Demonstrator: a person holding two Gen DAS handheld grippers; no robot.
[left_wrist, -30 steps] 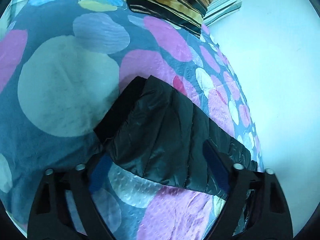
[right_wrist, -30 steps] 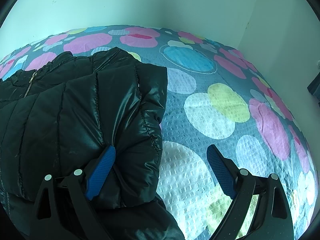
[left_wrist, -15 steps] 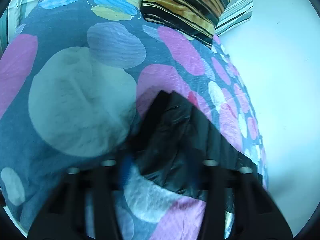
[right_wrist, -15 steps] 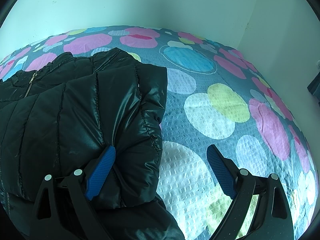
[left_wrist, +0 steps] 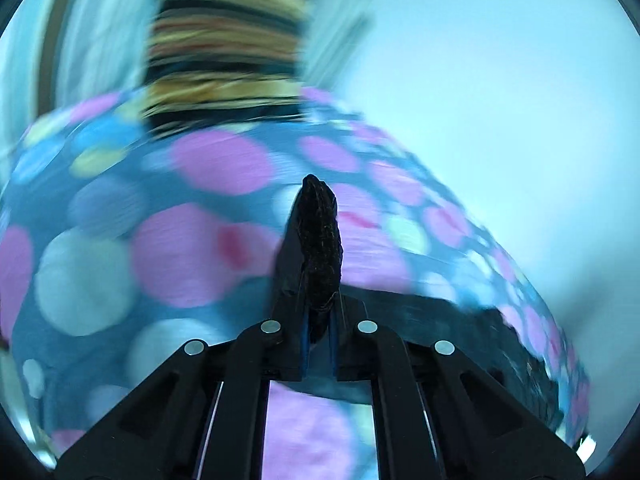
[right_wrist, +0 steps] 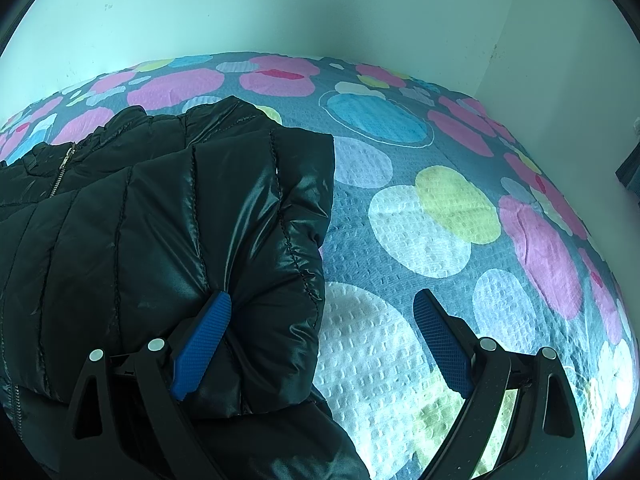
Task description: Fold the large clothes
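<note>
A black quilted puffer jacket (right_wrist: 160, 232) lies on the spotted bedspread (right_wrist: 440, 208), filling the left half of the right wrist view, zip at its far left. My right gripper (right_wrist: 320, 336) stands open over the jacket's right edge; its left finger (right_wrist: 200, 344) presses into the padding, its right finger hangs above bare bedspread. In the blurred left wrist view my left gripper (left_wrist: 318, 344) is shut on a pinched fold of the jacket (left_wrist: 318, 240), which sticks up between the jaws. More of the jacket (left_wrist: 460, 332) trails low right.
A striped yellow and black pillow (left_wrist: 224, 60) sits at the head of the bed. A pale wall (left_wrist: 480, 100) runs along the bed's right side. In the right wrist view, walls meet in a corner (right_wrist: 504, 40) behind the bed.
My left gripper went from open around the jacket's edge to shut on it, then lifted and rolled, raising the fold. The right gripper and the jacket under it stayed still.
</note>
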